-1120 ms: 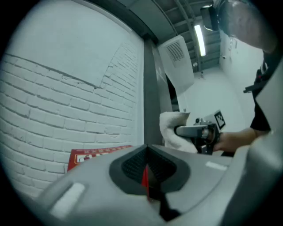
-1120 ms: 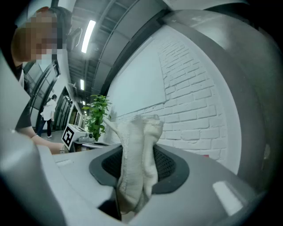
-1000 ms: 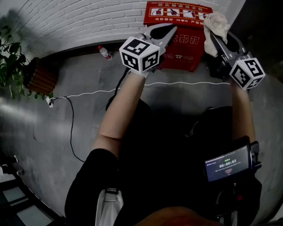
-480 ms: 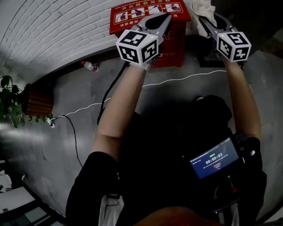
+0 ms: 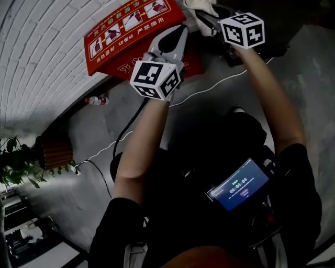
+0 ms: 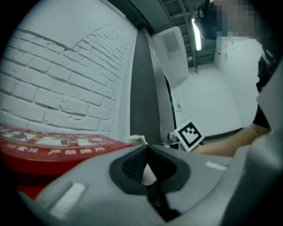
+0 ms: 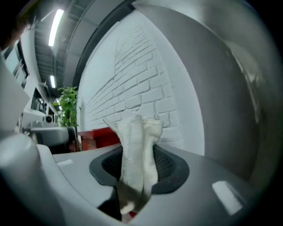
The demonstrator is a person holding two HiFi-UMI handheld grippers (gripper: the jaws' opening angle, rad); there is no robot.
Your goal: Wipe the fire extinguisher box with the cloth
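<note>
Seen from above, a red fire extinguisher box [image 5: 123, 34] stands against a white brick wall [image 5: 42, 47]; over the box's front hangs the left gripper [image 5: 178, 32], jaws together and empty, apparently idle, while beside the box's right end the right gripper [image 5: 205, 17] pinches a white cloth [image 5: 199, 6], ready for wiping.

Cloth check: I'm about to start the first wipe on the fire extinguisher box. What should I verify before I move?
1. Grip on the cloth: ok. The right claw is shut on it, and it stands out past the tips.
2. Spare left claw empty: ok. It is shut with nothing between its jaws.
3. Sight of the fire extinguisher box: ok. It stands against the brick wall, ahead of both claws.
4. Line-up of the cloth on the box: not ok. It sits off the box's right end, facing the wall.
5. Wipe path clear of the left claw: cannot tell. In the head view it overlaps the box's front.
</note>
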